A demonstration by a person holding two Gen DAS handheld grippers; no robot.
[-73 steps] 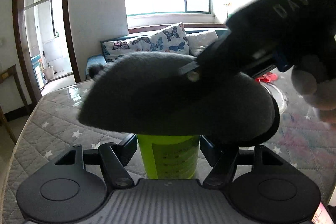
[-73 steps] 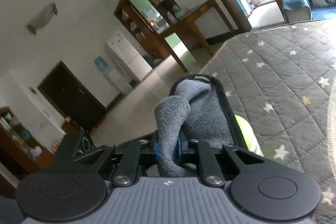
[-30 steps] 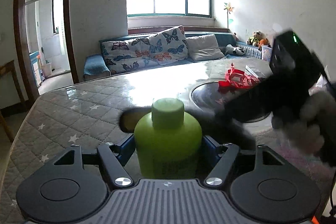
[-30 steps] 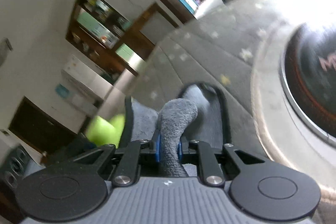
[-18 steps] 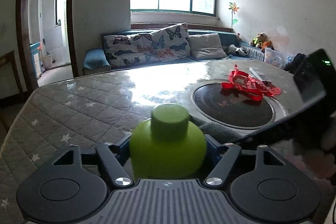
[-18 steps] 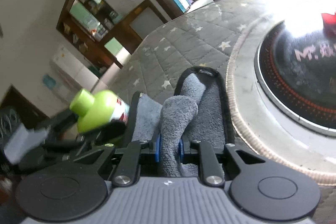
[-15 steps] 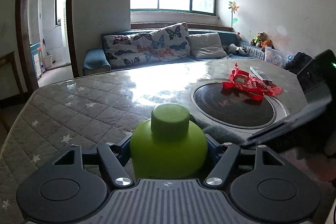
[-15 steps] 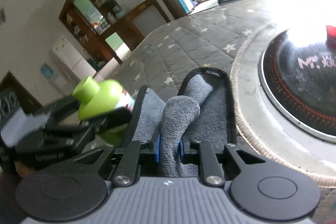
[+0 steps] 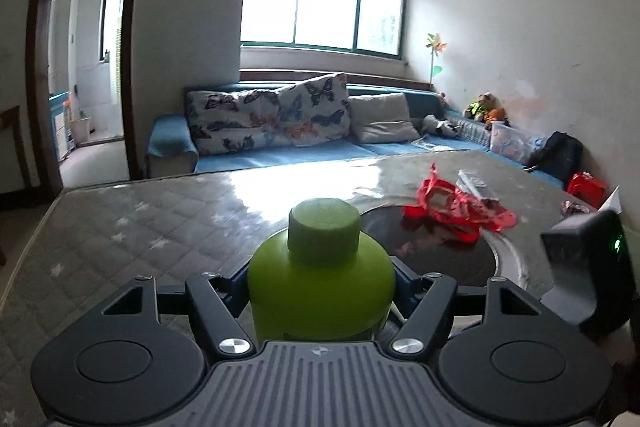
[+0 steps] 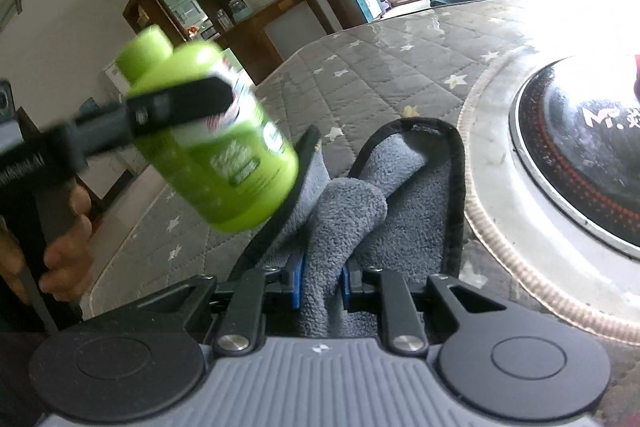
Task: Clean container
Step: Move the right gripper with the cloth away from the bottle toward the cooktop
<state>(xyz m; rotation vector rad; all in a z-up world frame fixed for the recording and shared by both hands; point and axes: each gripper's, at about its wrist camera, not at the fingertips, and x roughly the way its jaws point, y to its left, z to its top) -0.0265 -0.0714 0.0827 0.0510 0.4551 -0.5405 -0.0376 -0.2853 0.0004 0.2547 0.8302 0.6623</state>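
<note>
My left tongs (image 9: 322,291) are clamped on the green bottle (image 9: 320,283), one finger pressed to each side of its body, cap (image 9: 324,229) pointing away from me. From the right wrist view I see that same bottle (image 10: 212,143) held up in the air, tilted, its cap toward the upper left, clear of the table (image 10: 360,75); a black finger (image 10: 180,107) of the left tongs lies across its label, and a hand (image 10: 68,247) grips the handle below it. My right tongs (image 10: 322,285) are closed tight on a fold of the grey cloth (image 10: 348,211), which bunches up between the blue pads and spreads forward onto the table, its dark-edged end just beside the bottle's base. The bottle and cloth look apart, though motion blur makes that hard to call. The table wears a grey quilted cover with stars. Set into it to the right is a round black hob (image 10: 580,147), ringed in pale metal. In the left wrist view a red plastic bag (image 9: 456,207) lies on the hob's far edge, and the right tongs' dark housing (image 9: 584,267) sits at the right border. A blue sofa (image 9: 280,147) with butterfly cushions stands beyond, under the window.
</note>
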